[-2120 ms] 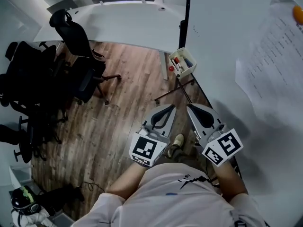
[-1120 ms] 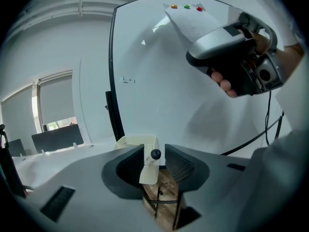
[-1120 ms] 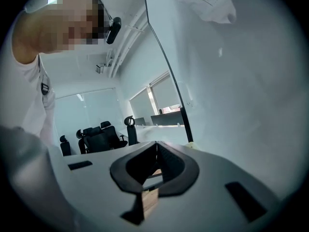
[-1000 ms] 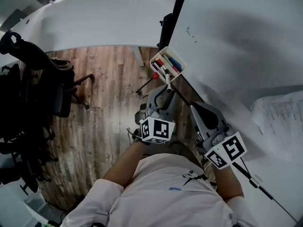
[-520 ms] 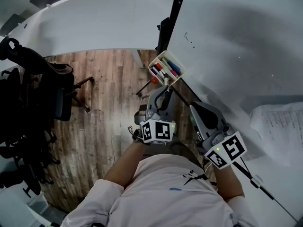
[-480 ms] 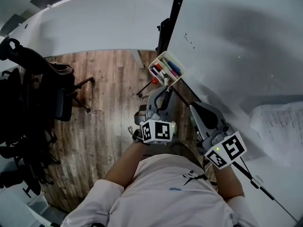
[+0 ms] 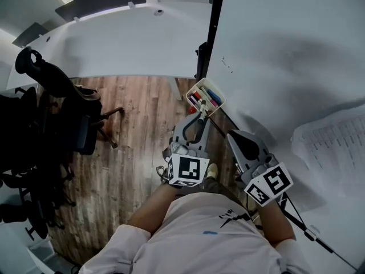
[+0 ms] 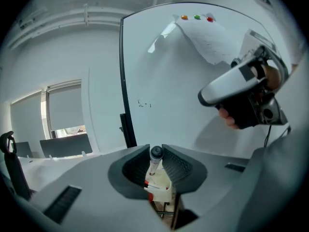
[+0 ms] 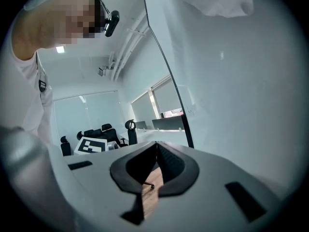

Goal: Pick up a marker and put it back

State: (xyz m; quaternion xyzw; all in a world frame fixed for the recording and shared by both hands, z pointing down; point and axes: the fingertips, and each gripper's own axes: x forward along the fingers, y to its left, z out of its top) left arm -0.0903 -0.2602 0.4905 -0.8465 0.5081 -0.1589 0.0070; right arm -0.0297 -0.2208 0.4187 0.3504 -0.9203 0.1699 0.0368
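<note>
Room: an office; a wooden floor (image 7: 131,130) is running under black chairs (image 7: 63,124) at left, and a whiteboard (image 7: 296,50) is standing at right.
Head view: the left gripper (image 7: 200,114) is reaching up to a white holder (image 7: 193,87) at the whiteboard's lower edge, with coloured pens lying inside it. The right gripper (image 7: 234,135) is hanging lower, near the board and apart from the holder.
Left gripper view: the jaws are pinching a white marker (image 8: 154,162) just below its dark cap. The marker is standing upright directly over the holder; its lower end is possibly touching the holder, hard to tell.
Right gripper view: the jaws are pressing together with nothing between them, and floorboards are showing beneath.
</note>
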